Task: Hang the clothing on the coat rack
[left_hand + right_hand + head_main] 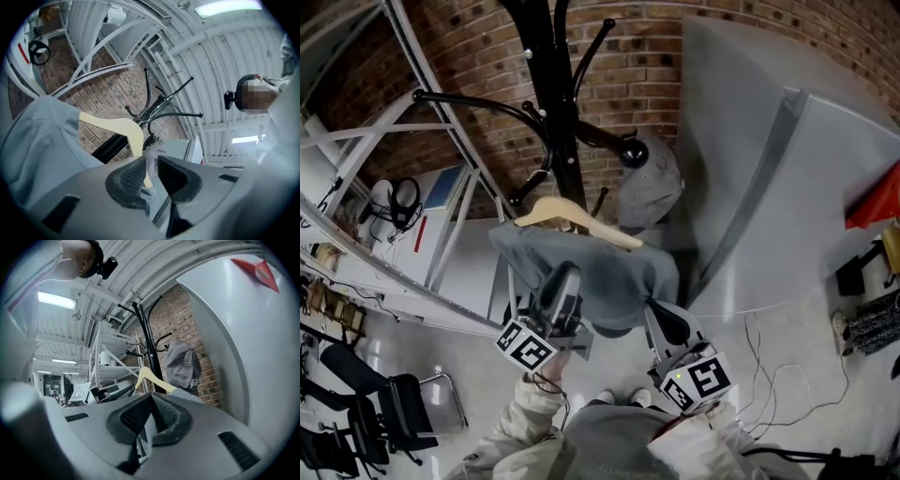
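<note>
A blue-grey garment (602, 267) is draped over a pale wooden hanger (574, 218) and is held up by both grippers in front of a black coat rack (559, 84).

The left gripper (150, 169) is seen with its fingers drawn close, a narrow gap being left that is filled by a fold of the garment; the fold is pinched there. One end of the hanger lies just beyond these fingertips, against the left pad, and the bulk of the cloth is spread to the left of the fingers. The rack's curved arms are seen well beyond the fingertips, against a brick wall (478, 56).

The right gripper (151, 403) is closed on the garment: its ribbed pads meet at the tips, and an edge of pale cloth is seen trapped between them lower down. The hanger's shoulder rises just above and beyond these fingertips. Farther beyond them the rack's pole stands upright, and a grey top (183, 363) is already hung on one of its hooks, above and to the right of the fingers. A white panel (769, 178) stands to the right of both grippers.

In the head view the garment is held short of the rack, and the hanger's hook cannot be made out clearly against the pole.
</note>
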Tool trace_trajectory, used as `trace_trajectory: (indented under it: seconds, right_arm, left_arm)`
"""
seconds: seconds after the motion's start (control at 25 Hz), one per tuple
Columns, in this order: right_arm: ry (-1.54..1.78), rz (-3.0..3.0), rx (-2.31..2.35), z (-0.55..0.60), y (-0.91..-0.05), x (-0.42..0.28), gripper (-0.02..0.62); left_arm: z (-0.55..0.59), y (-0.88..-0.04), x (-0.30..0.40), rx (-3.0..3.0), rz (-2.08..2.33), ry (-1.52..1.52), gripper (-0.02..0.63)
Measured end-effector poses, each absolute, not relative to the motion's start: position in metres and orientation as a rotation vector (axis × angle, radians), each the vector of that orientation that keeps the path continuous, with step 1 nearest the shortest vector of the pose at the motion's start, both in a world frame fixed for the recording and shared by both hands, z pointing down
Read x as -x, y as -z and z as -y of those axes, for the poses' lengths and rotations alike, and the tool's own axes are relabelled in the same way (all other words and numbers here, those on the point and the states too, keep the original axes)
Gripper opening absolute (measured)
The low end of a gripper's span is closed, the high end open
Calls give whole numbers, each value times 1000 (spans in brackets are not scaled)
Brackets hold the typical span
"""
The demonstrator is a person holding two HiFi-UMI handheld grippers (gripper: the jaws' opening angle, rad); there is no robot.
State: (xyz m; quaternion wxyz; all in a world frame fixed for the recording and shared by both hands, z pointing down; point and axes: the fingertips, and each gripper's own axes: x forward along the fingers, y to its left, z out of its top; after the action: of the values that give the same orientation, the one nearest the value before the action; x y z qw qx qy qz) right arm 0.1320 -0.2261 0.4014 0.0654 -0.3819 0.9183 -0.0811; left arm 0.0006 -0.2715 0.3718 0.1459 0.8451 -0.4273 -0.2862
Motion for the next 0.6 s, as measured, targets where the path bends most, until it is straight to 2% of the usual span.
trace_trajectory:
  seconds: [0.16, 0.4, 0.6]
  right_arm:
    - [241, -2793, 1140, 212, -406, -120, 25]
    - [238, -2775, 1175, 183, -405, -104, 25]
    - [206, -2766, 1207, 160, -407, -82, 25]
  left_arm:
    - [251, -388, 7, -2448, 1298, 723, 42]
    - [203, -402, 21, -2520, 1395, 554, 11]
    - [164, -402, 27, -2665, 1474, 394, 9]
